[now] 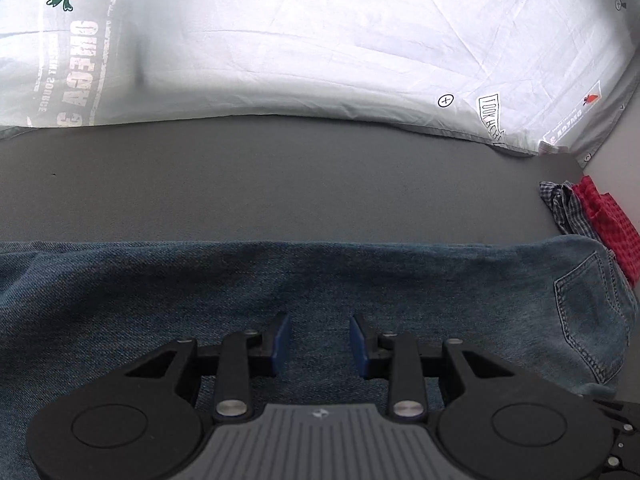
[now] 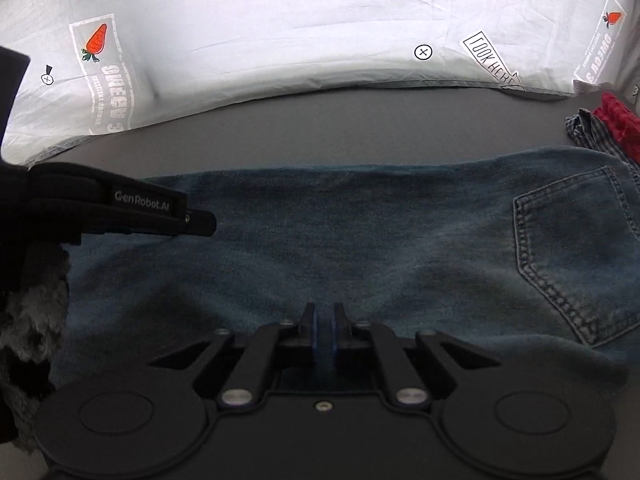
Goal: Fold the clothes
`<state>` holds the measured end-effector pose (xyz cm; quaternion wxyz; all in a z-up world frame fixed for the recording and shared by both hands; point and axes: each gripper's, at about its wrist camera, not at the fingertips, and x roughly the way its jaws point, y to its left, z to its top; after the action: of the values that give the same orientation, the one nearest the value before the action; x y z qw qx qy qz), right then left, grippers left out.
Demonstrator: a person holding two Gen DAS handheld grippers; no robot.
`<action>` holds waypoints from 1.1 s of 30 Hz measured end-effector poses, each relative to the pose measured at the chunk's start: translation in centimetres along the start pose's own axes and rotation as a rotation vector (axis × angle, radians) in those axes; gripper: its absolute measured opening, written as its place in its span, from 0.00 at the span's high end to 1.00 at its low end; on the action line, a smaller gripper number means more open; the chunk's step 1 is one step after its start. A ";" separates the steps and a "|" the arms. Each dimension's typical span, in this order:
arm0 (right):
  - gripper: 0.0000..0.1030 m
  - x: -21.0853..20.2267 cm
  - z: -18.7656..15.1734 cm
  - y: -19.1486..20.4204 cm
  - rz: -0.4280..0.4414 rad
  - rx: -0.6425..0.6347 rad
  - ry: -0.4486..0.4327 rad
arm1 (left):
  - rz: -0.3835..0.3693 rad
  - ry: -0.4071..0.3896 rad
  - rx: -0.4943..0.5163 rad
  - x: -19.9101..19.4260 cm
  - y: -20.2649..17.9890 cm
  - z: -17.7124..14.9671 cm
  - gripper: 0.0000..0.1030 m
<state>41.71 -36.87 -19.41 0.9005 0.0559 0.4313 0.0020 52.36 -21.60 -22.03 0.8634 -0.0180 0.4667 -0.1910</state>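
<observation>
We are finding the jeans (image 2: 340,232) lying flat along the tabletop's (image 1: 280,184) near edge, heavy, limp denim best taken at a doubled edge, with the left gripper (image 1: 319,344) hovering part-open and empty and the right gripper (image 2: 323,330) nearly closed, gripping nothing visible.

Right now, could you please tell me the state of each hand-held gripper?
Left hand-held gripper: open, empty, over the jeans.
Right hand-held gripper: shut, nothing visibly between its pads, over the jeans.
</observation>
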 end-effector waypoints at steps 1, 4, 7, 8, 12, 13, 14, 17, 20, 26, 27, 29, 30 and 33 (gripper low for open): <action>0.96 -0.7 -1.1 -0.3 0.011 0.007 0.032 | 0.018 0.006 0.035 0.1 -0.5 0.0 0.66; 0.96 -3.2 -4.0 -0.7 0.031 0.005 0.047 | 0.045 0.026 0.087 0.3 -1.6 0.2 0.60; 0.97 -4.2 -5.0 -0.6 0.025 0.012 0.068 | 0.032 0.041 0.083 0.5 -1.8 0.4 0.50; 0.98 -4.3 -4.8 -0.6 0.027 0.035 0.050 | 0.028 0.047 0.093 0.6 -2.0 0.4 0.47; 0.99 -3.1 -1.2 0.5 -0.011 0.022 -0.119 | 0.012 0.071 0.168 0.9 -2.7 0.4 0.39; 0.99 -1.9 0.3 1.1 -0.038 -0.009 -0.133 | 0.004 0.077 0.184 1.0 -2.8 0.5 0.33; 0.99 -0.5 1.8 1.4 -0.051 -0.014 -0.134 | -0.006 0.084 0.189 1.1 -2.9 0.6 0.30; 0.99 3.8 3.8 1.4 0.004 0.016 -0.090 | -0.024 0.100 0.139 1.2 -2.4 1.2 0.30; 0.99 3.7 2.5 1.7 0.000 -0.029 -0.114 | -0.071 0.112 0.040 1.1 -1.0 1.9 0.31; 0.99 -1.1 -2.9 0.4 0.034 0.009 -0.091 | -0.154 0.100 -0.175 1.1 1.5 2.4 0.31; 0.99 -2.0 -4.0 0.1 0.040 0.022 -0.086 | -0.160 0.098 -0.199 1.1 1.6 2.5 0.31; 0.99 -3.5 -5.6 -0.3 0.050 0.044 -0.094 | -0.164 0.093 -0.217 1.1 1.7 2.5 0.31; 0.99 -3.9 -6.2 -0.6 0.058 0.059 -0.096 | -0.160 0.090 -0.208 1.0 1.6 2.4 0.31; 0.99 -4.5 -7.0 -1.7 0.096 0.125 -0.077 | -0.111 0.072 -0.116 0.9 0.1 2.1 0.29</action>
<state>33.33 -38.10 -20.44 0.9100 0.1326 0.3926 0.0160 54.53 -22.12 -21.55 0.8317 -0.0872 0.5058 -0.2117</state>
